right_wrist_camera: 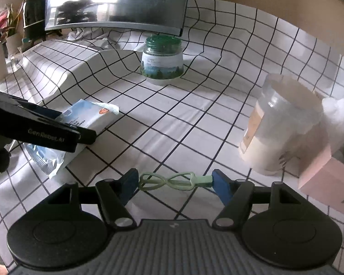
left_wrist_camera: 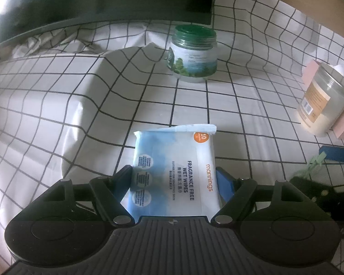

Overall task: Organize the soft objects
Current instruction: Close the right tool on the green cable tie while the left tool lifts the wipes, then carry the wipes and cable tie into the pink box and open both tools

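Wipes pack [left_wrist_camera: 172, 171] partly hidden between left tongs [left_wrist_camera: 174, 178].

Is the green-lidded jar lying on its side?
No, the green-lidded jar stands upright on the checked tablecloth, lid on top, beyond the wet wipes pack.

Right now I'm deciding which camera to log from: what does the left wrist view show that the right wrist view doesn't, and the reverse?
Only the left wrist view shows the wet wipes pack's printed face, lying between the left gripper's fingers.

Only the right wrist view shows the green clip spanning the right gripper's fingers, and plants at far left.

Both show the green-lidded jar, the clear jar, the pink box, the dark monitor and the grid tablecloth.
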`<control>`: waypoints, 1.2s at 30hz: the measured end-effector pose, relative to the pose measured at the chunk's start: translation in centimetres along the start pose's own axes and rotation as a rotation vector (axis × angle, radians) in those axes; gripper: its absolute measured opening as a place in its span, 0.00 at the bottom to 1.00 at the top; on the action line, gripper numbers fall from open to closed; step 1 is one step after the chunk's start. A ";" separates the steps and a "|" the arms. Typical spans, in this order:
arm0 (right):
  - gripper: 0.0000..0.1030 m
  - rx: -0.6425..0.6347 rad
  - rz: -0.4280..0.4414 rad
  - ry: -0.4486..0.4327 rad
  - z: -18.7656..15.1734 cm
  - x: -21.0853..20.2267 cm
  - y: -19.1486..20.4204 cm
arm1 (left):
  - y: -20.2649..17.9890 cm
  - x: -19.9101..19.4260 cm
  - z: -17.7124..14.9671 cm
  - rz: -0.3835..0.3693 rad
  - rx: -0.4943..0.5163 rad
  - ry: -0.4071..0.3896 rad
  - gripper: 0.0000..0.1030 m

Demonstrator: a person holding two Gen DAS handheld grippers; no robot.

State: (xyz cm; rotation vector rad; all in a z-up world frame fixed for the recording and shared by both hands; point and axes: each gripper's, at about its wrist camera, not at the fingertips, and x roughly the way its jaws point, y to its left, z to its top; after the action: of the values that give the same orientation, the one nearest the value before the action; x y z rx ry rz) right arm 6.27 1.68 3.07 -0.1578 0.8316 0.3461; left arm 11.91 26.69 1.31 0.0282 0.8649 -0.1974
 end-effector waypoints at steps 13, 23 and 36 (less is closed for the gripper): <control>0.69 -0.037 0.000 -0.104 2.3 -4.5 -1.4 | 0.0 -0.9 1.4 -0.060 -0.010 -0.012 0.78; 0.69 -0.035 -0.058 -0.323 8.4 -10.8 -5.7 | -2.3 -5.6 10.4 -0.109 0.034 -0.236 0.78; 0.69 0.132 -0.391 -0.324 7.8 -13.4 -19.5 | -16.8 -4.5 20.4 -0.476 0.123 -0.217 0.78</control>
State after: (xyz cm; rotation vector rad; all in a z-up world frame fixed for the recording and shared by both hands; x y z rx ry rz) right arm 10.43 -17.61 18.32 -0.1328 0.4855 -0.0529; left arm 21.32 8.78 18.91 -0.0839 0.6306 -0.6871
